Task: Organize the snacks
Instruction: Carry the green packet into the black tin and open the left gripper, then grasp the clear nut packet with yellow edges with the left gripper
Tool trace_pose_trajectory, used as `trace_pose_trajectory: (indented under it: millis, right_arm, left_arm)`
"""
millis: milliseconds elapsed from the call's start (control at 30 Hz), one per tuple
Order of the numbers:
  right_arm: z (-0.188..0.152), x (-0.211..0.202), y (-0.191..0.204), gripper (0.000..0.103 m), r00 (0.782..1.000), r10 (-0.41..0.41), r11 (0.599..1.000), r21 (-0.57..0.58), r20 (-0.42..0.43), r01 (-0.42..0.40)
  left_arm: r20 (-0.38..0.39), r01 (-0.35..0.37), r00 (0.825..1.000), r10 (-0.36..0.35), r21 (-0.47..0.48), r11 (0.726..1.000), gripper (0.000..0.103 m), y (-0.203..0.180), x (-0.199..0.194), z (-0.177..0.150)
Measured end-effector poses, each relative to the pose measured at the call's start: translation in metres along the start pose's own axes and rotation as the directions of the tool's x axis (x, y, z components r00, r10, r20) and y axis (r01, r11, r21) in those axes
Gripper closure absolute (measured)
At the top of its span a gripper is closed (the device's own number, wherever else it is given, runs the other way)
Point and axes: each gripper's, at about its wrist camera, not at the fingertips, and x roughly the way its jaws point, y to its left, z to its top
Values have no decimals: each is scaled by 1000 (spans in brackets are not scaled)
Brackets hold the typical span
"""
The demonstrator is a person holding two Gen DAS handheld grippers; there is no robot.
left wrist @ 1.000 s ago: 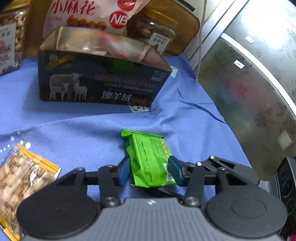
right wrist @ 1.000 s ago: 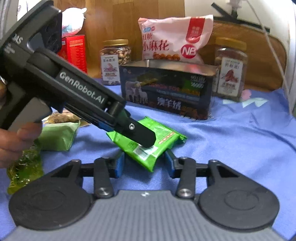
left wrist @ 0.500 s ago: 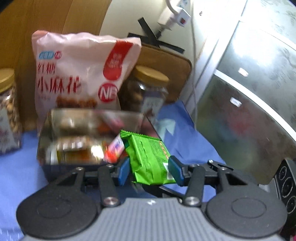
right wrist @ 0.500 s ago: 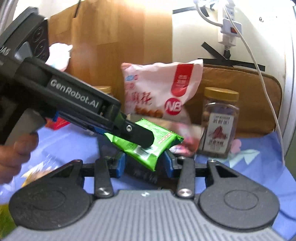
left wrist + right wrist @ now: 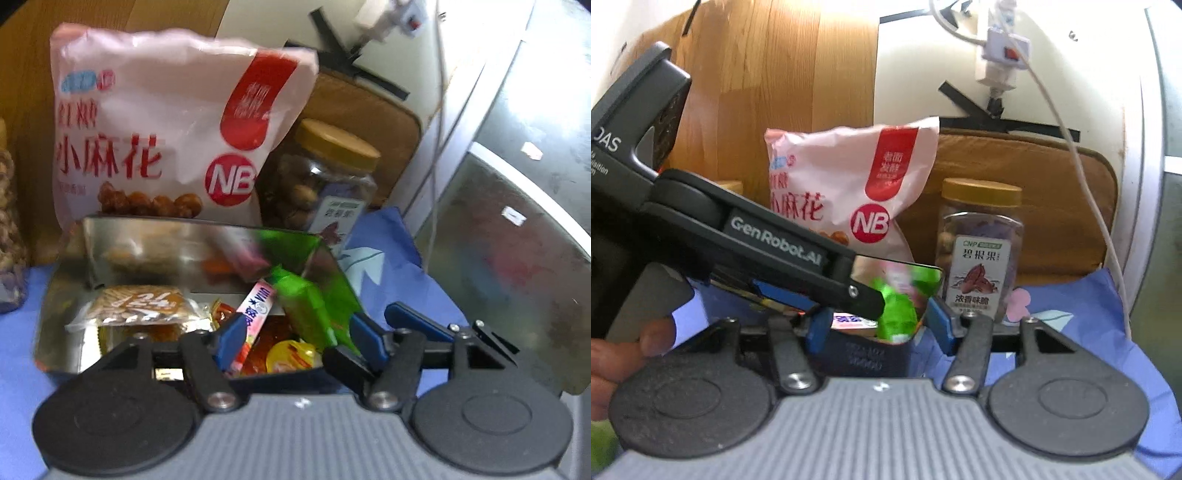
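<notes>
My left gripper (image 5: 295, 339) hangs over the open metal tin (image 5: 59, 314) with its jaws wide apart. The green snack packet (image 5: 306, 310) is loose between them, blurred, tilted down into the tin's right end beside a pink stick packet (image 5: 255, 306). The tin also holds a cracker packet (image 5: 140, 306) and small sweets. In the right wrist view my right gripper (image 5: 881, 328) is open and empty just in front of the tin (image 5: 864, 354). The left gripper's body (image 5: 768, 251) crosses from the left above the tin, and the green packet (image 5: 897, 314) shows under its tip.
A pink snack bag (image 5: 166, 129) and a jar of pecans (image 5: 325, 181) stand right behind the tin on the blue cloth (image 5: 388, 258). A brown cushion (image 5: 1052, 199) leans on the wall. A grey glass door (image 5: 517, 258) is on the right.
The left gripper carried the green packet up off the cloth and over the tin, then opened; the packet is falling in. The right gripper followed it towards the tin.
</notes>
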Motion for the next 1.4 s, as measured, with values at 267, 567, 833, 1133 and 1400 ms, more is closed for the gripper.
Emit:
trace_pose_trajectory:
  millis: [267,567,833,1133,1400]
  right_arm:
    - [-17,-55,16,42,982,187,977,101,-8,-186]
    - [-33,-39,70,42,873,460,878,229,-161,-421]
    - [-29,16,65,55,815,534,786,487,-226,-380]
    - [-46,16,84,76,747,611,724,568,-264,-391]
    - [-47,17,92,63,742,615,742,515,-269,-429]
  left_arm:
    - [103,41,994,-33,-69,997,40,32,-104,-37]
    - [29,-117,991,131,-284,952,40,102,-164,-108]
    - [7,-45,999,53,-427,903,40,133,-187,-151]
    - [24,10,1000,2,-463,886,42,137,-167,-154]
    - [50,4,999,20,-432,902,43,138,-161,-150]
